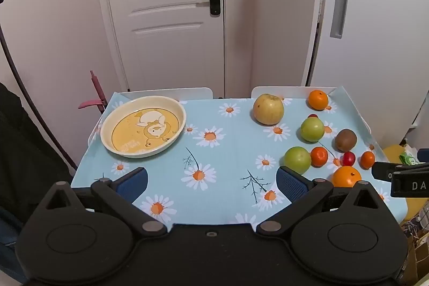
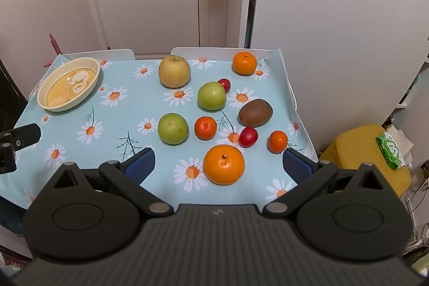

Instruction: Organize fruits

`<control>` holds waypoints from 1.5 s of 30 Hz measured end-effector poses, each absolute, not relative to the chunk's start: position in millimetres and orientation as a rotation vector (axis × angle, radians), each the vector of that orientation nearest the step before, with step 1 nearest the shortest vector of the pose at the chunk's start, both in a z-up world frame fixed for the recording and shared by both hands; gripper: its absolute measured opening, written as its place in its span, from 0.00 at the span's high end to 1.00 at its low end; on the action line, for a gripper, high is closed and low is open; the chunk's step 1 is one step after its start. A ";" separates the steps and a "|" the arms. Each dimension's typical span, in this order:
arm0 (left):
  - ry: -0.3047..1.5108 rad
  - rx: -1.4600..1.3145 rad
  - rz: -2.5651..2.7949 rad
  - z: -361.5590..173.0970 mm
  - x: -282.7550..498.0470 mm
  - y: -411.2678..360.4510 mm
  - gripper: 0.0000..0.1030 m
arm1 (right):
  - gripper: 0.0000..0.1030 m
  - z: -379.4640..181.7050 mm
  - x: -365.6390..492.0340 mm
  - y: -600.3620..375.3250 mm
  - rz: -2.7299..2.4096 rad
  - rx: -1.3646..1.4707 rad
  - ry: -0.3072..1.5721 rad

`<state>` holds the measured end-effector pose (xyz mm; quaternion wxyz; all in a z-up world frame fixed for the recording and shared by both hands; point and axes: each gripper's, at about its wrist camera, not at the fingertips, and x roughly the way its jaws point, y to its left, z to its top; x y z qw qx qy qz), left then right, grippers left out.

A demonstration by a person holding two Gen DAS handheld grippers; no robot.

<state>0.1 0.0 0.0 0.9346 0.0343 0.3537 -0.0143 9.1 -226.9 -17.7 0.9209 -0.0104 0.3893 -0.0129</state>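
Hovering tongs: left tongs (image 1: pixel 211 178) and right tongs (image 2: pixel 218 161) both released, empty, tilted down over the bench (image 1: pixel 230 205), ready to pick.
Nearest fruit: big orange (image 2: pixel 224 164) lies between the right tongs' fingers, untouched.
Other fruit: scattered right side, loose.
Plate (image 1: pixel 143 126): far left, empty, likely the collecting spot.

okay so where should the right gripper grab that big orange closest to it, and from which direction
Grip the big orange across its widest middle, coming down from above and the near side. Its stem faces up, both flanks are bare, and the open right gripper already straddles it; the red fruit sits behind.
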 end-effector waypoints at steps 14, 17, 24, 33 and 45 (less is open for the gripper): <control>0.705 0.068 -0.035 1.5 0.0 -0.4 0.00 | 0.00 -15.6 10.1 -229.1 -0.029 -0.016 0.801; 0.705 0.068 -0.036 1.7 0.1 -0.2 0.00 | 0.00 -15.3 8.9 -228.3 -0.030 -0.016 0.800; 0.703 0.078 -0.036 3.5 1.9 -1.3 0.00 | 0.00 -14.7 8.6 -228.5 -0.030 -0.015 0.800; 0.700 0.073 -0.037 3.0 2.4 0.2 0.00 | 0.00 -15.0 9.3 -227.7 -0.029 -0.013 0.802; 0.700 0.071 -0.038 3.2 3.9 -0.5 0.00 | 0.00 -14.4 10.1 -228.8 -0.030 -0.013 0.803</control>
